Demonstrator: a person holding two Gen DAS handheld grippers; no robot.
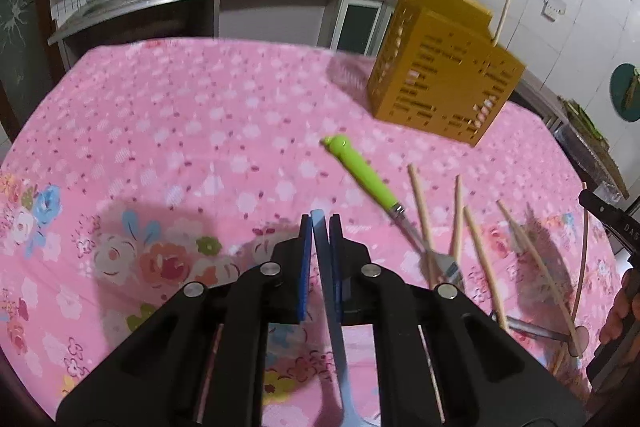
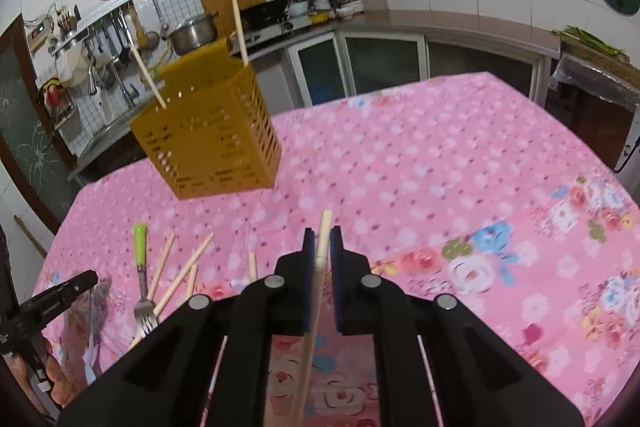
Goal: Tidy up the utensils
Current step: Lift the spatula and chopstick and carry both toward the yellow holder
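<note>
My left gripper [image 1: 320, 223] pinched a blue utensil handle [image 1: 326, 267]; my right gripper [image 2: 322, 239] pinched a chopstick [image 2: 316, 291]. Beyond them on the pink cloth [image 1: 200, 115] lay a green-handled fork [image 1: 362, 173] and loose chopsticks [image 1: 480, 251], the yellow holder [image 1: 444, 83] farther off.

Open pink tablecloth [image 2: 400, 163] is left clear beside the yellow holder [image 2: 208, 143], while loose chopsticks [image 1: 480, 251] and a green-handled fork [image 1: 364, 175] obstruct the near approach.
</note>
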